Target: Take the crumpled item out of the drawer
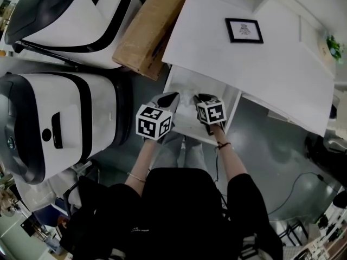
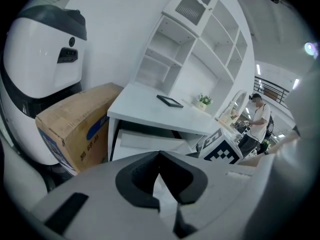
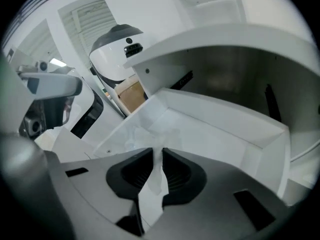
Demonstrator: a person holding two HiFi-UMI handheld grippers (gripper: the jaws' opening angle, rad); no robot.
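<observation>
A white drawer [image 1: 232, 108] stands pulled out from under the white desk [image 1: 260, 75]. Both grippers hover over it in the head view. My right gripper [image 3: 160, 151] is shut on a thin white crumpled item [image 3: 156, 176]; a strip of it runs between the pads, and its bunched part [image 3: 150, 134] hangs just over the drawer's floor [image 3: 225, 134]. In the head view the right gripper [image 1: 204, 99] points into the drawer. My left gripper [image 1: 168, 99] is beside it, to the left. The left gripper's [image 2: 160, 156] jaw tips meet with nothing caught between them.
A cardboard box [image 1: 149, 28] leans by the desk's left side. Two large white-and-black machines [image 1: 59, 123] [image 1: 76, 15] stand to the left. A framed picture [image 1: 244, 30] and a small plant [image 1: 334, 46] rest on the desk. A person [image 2: 259, 116] stands far off.
</observation>
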